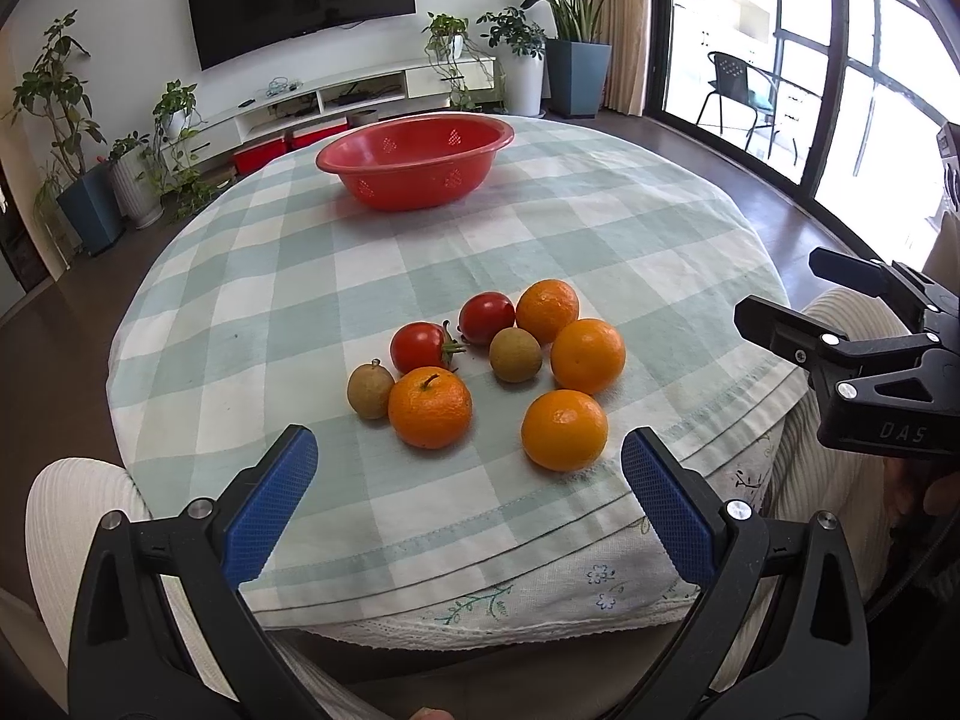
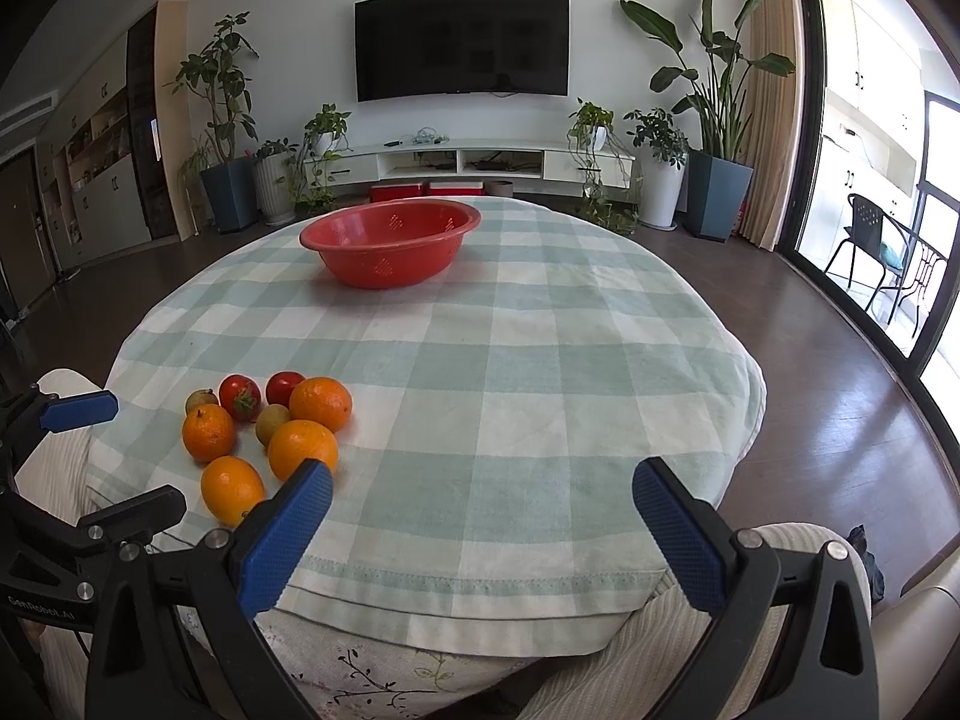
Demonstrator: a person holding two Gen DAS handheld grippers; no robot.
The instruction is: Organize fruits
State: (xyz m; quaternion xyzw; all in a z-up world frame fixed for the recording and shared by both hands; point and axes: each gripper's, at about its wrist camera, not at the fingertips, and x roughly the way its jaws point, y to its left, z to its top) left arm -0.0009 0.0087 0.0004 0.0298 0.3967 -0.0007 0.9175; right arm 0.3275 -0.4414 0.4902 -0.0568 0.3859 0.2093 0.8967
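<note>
1. My left claw (image 1: 468, 468) is wide open, holding nothing; the little pile of round orange, red and brown fruits (image 1: 492, 360) sits just ahead.
2. My right claw (image 2: 483, 501) is wide open too; the fruits lie to its left, the red plastic bowl (image 2: 390, 240) far ahead.

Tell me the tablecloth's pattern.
Pale green and white checks on the tablecloth; right wrist view.

The right gripper (image 2: 483, 495) hung over the near edge of the table, its blue pads (image 2: 287, 534) spread wide with nothing between them. On the checked tablecloth (image 2: 540, 372) a cluster of fruits lay to the left: four oranges (image 2: 302, 447), two tomatoes (image 2: 239, 397) and two small brownish fruits (image 2: 273, 422), most of them touching. The red basket (image 2: 390, 242) stood well apart on the far side. The left gripper (image 2: 78, 456) was at the left edge, also parted and empty.
</note>
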